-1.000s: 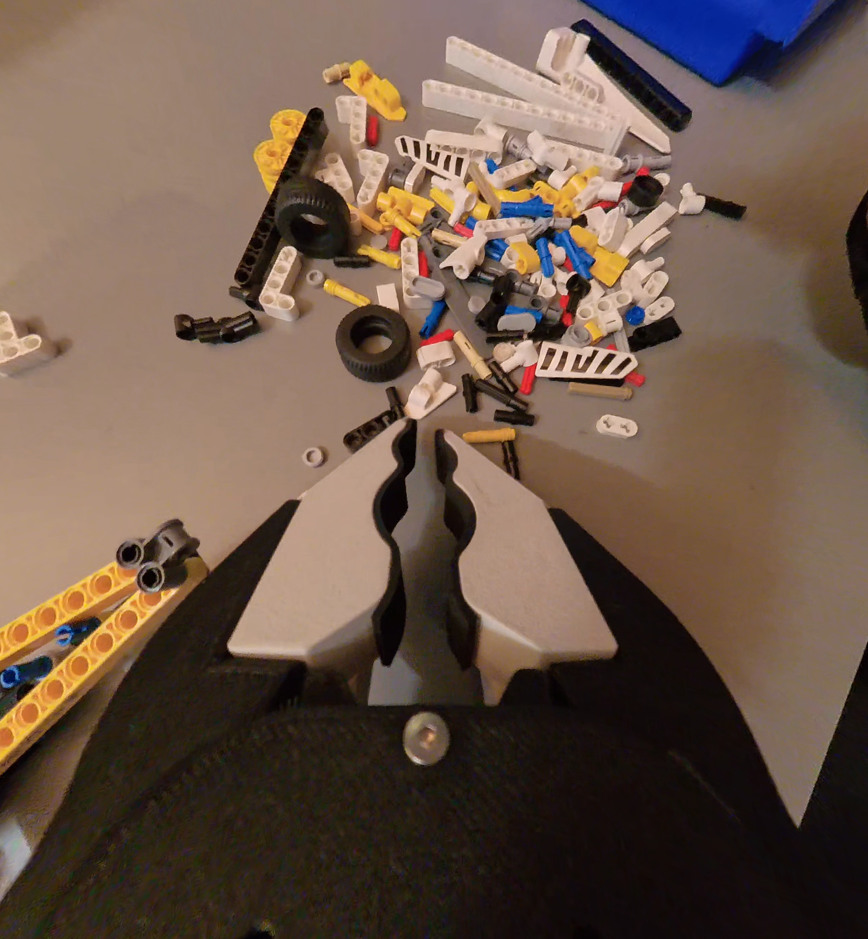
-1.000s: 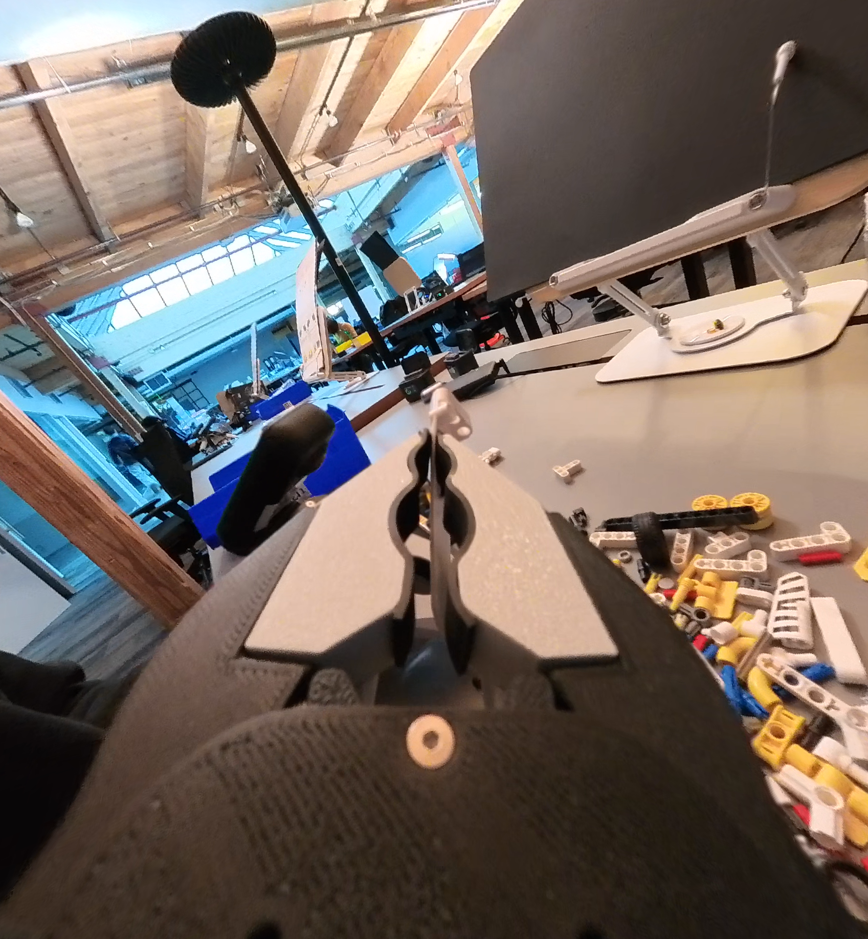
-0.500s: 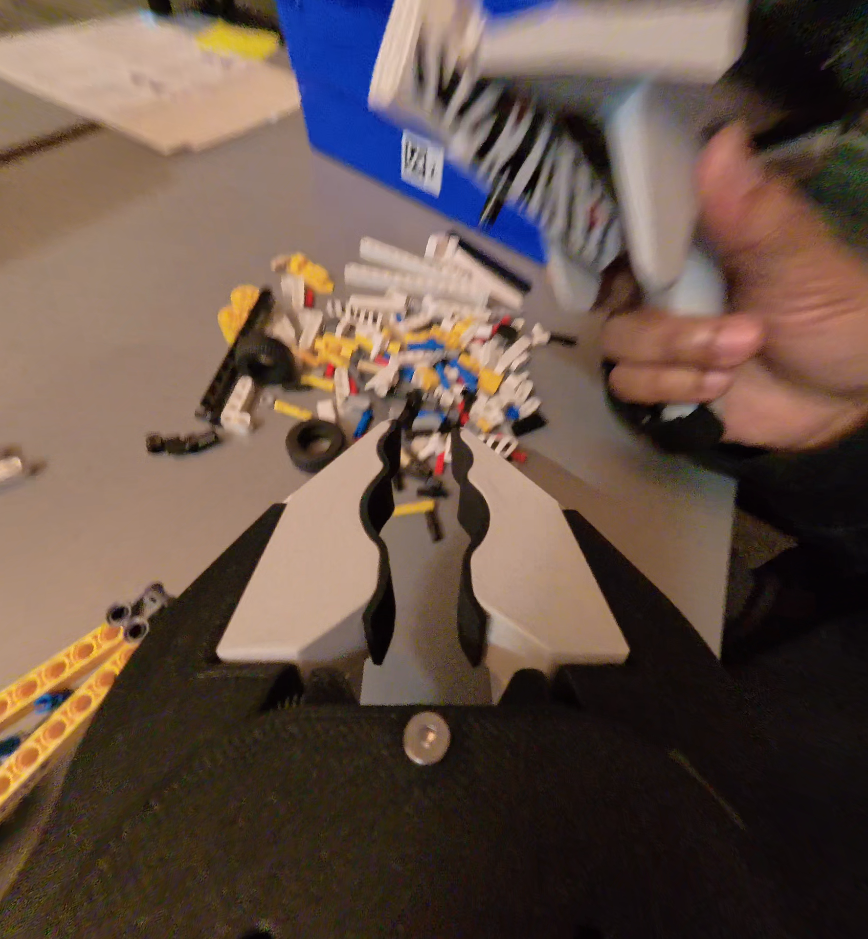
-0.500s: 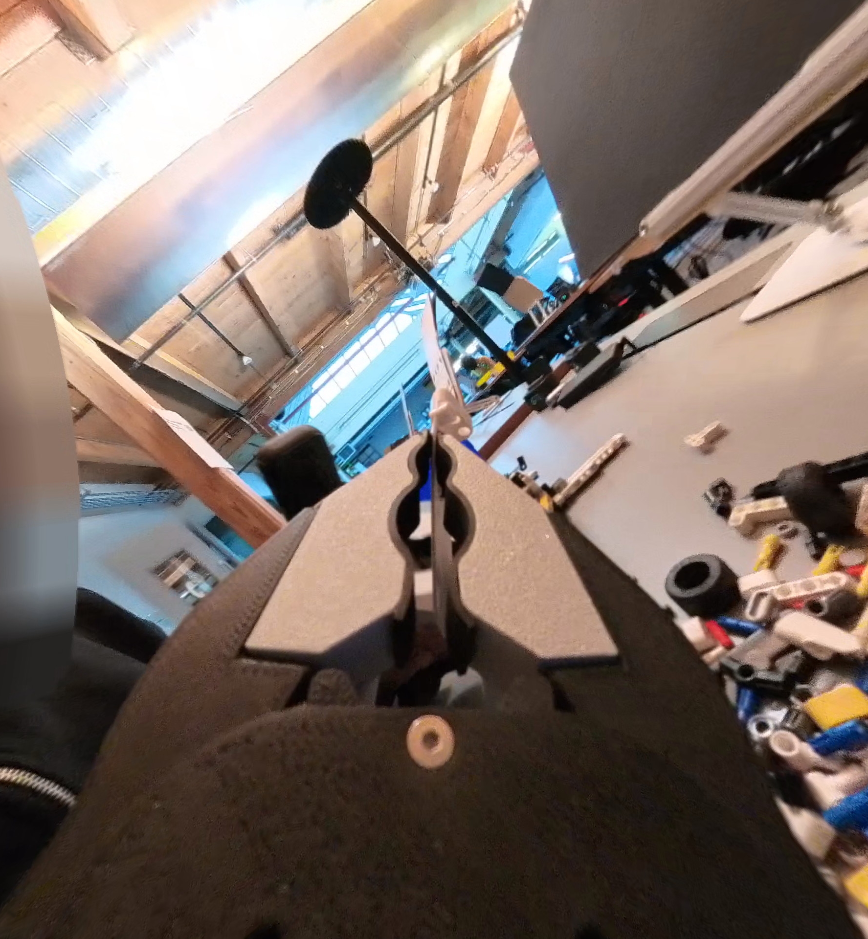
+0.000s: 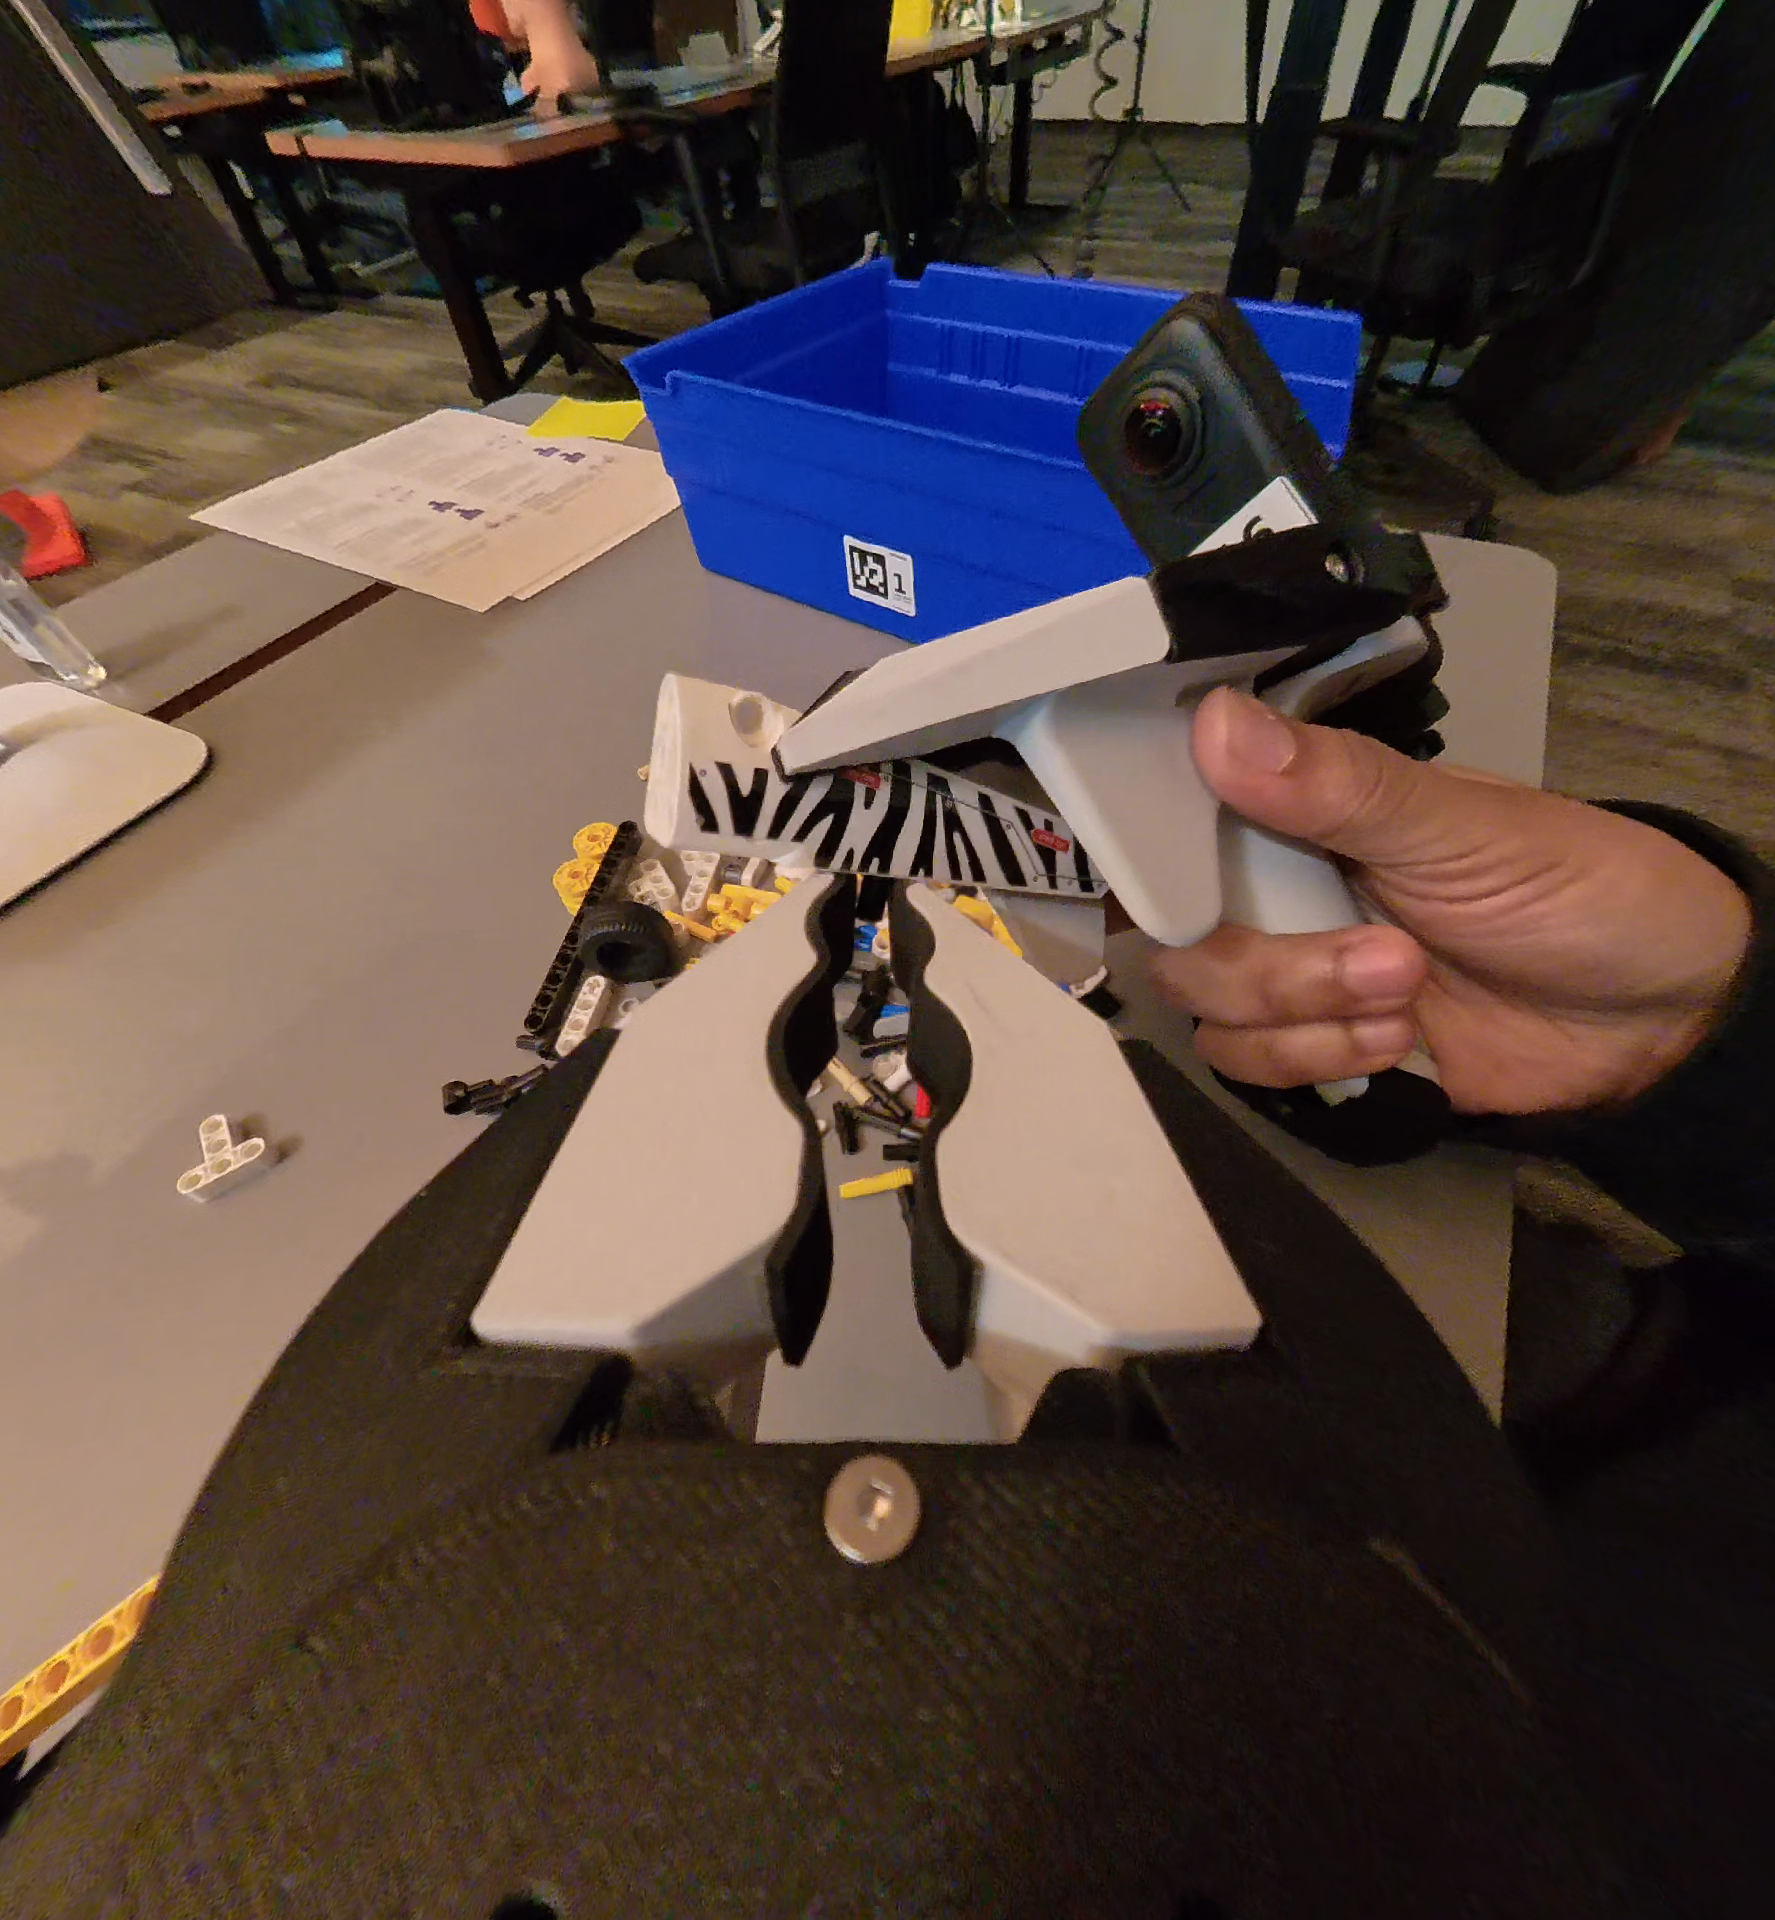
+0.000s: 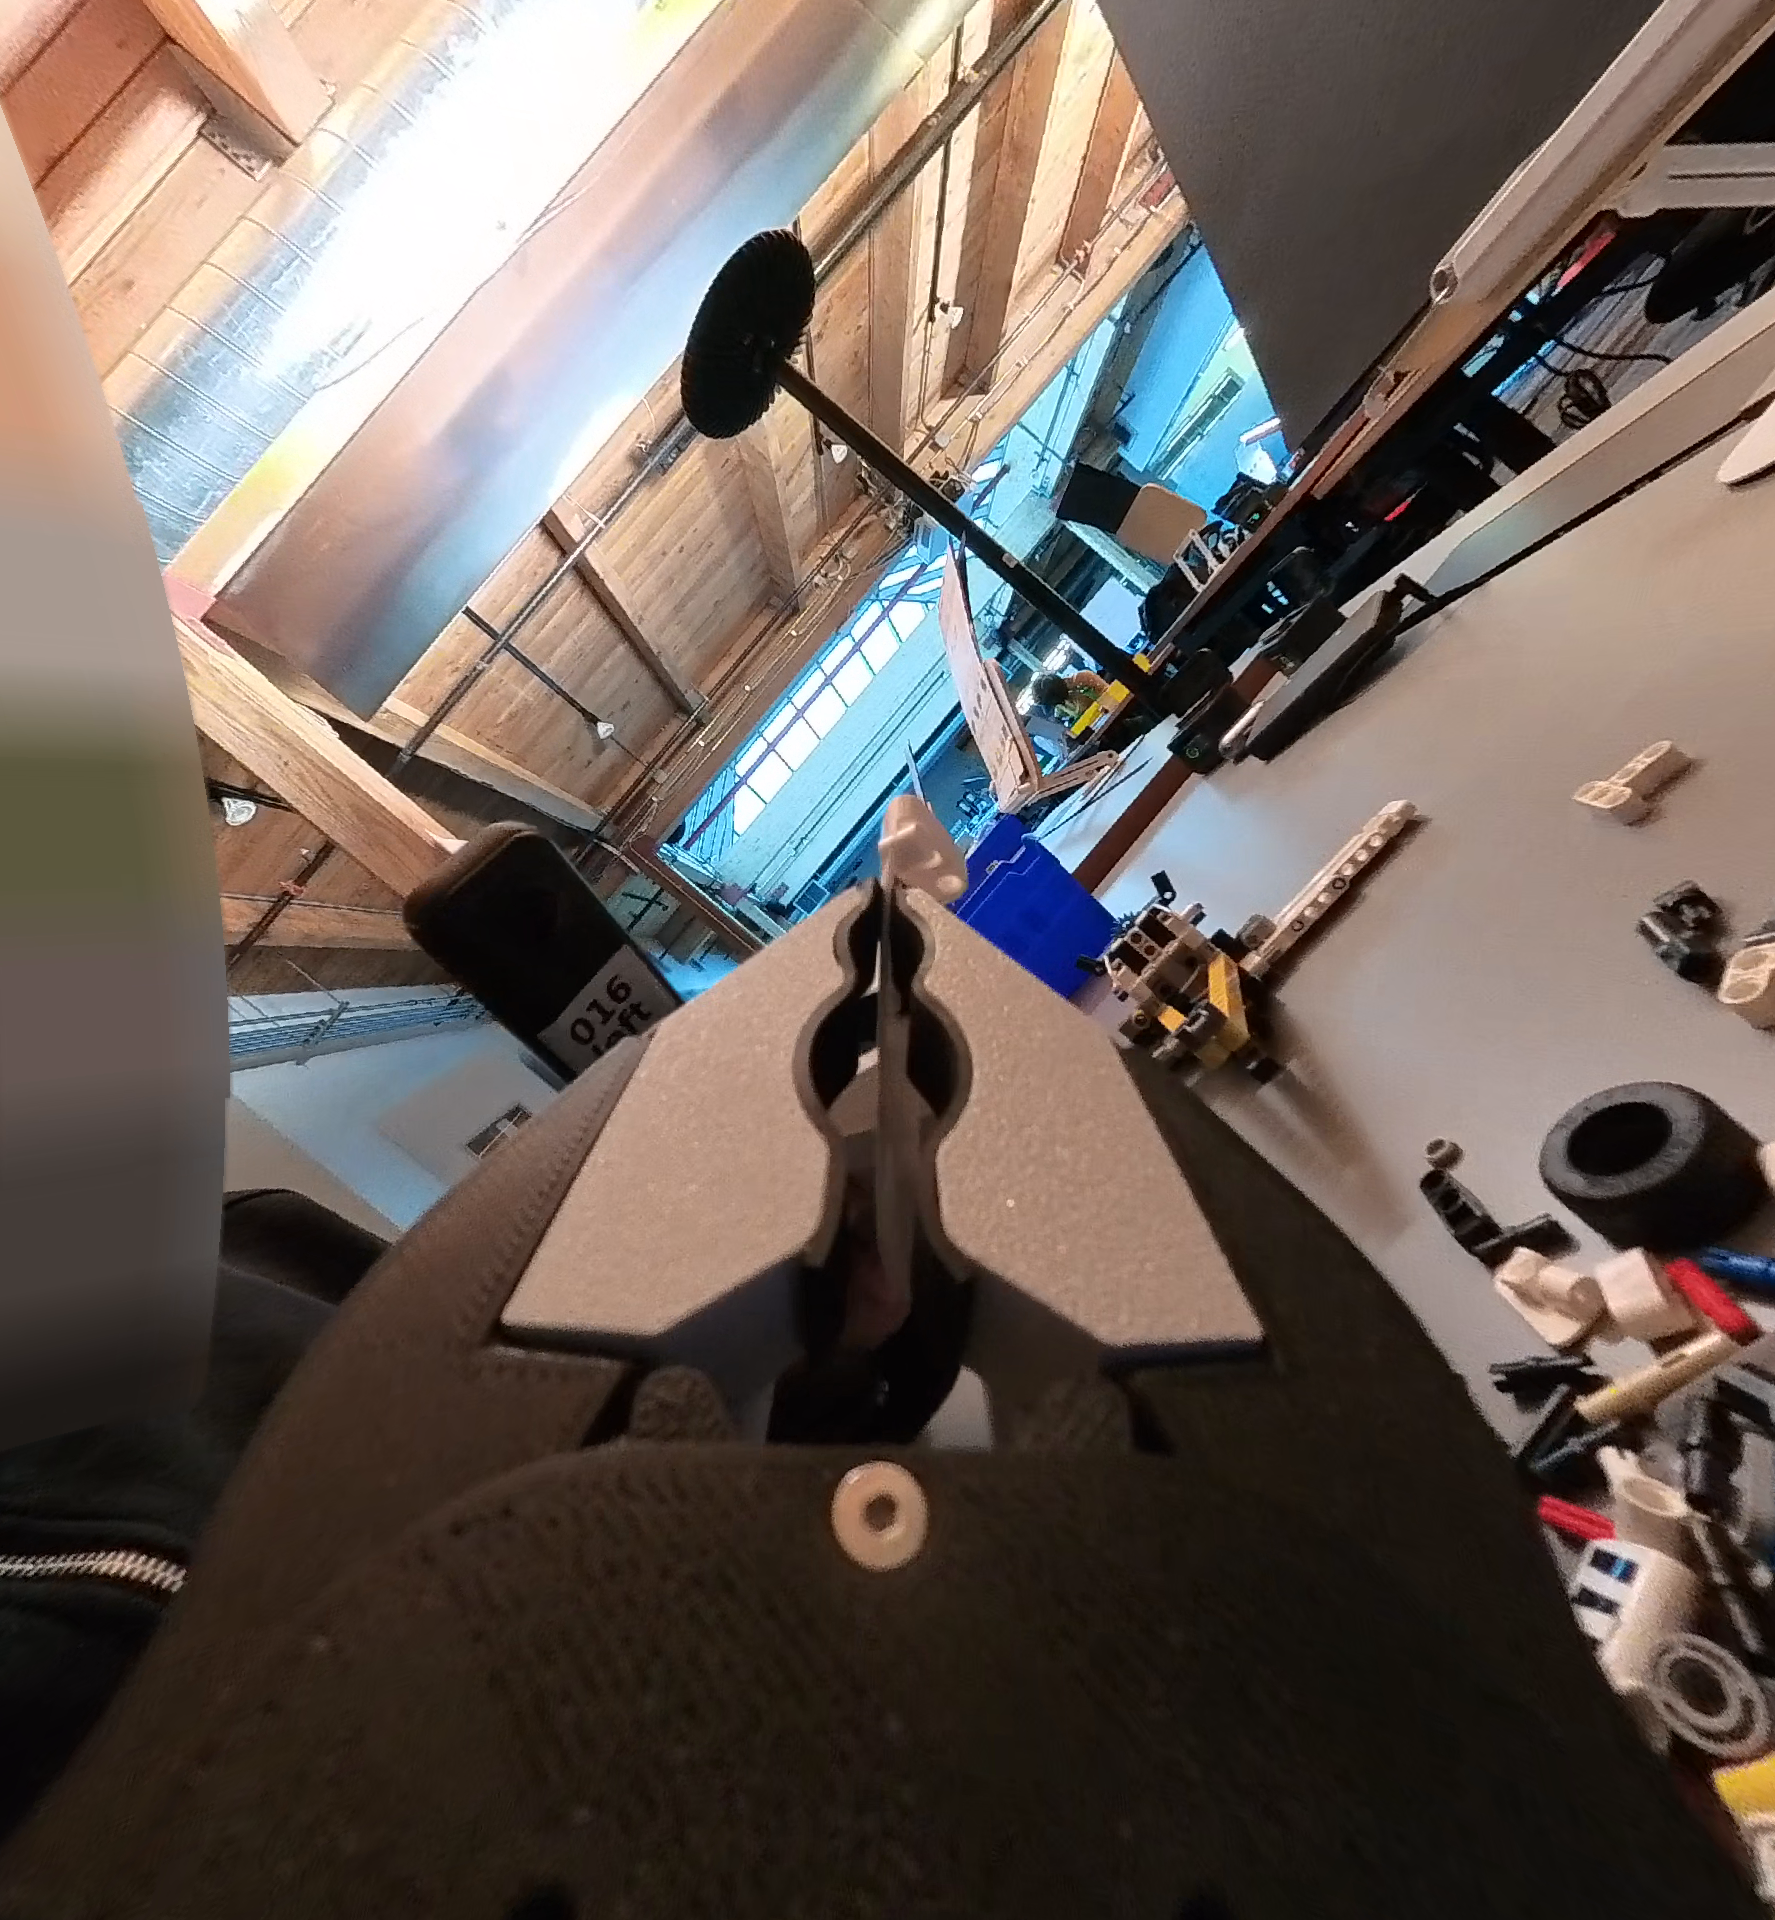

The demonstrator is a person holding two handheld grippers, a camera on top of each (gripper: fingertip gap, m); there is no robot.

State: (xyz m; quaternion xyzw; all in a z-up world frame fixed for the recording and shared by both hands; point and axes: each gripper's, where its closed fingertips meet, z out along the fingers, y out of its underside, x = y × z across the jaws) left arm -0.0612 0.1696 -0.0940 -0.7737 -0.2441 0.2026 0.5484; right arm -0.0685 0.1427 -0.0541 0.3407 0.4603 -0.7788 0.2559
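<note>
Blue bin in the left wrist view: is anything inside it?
No: the blue bin shows only its bare ribbed walls, as far as its interior is visible.

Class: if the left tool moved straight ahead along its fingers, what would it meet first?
Most likely the striped panel clamped in the right tool. It crosses just beyond the open tips of the left tool, though depth is hard to judge.

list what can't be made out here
Left wrist view: much of the parts pile is hidden behind the left gripper and the striped panel.
Left wrist view: the yellow beam is cut off by the bottom-left edge.
Right wrist view: the panel shows edge-on between the right gripper's shut fingers, stripes unseen.
Right wrist view: a blur patch covers the left side.
</note>
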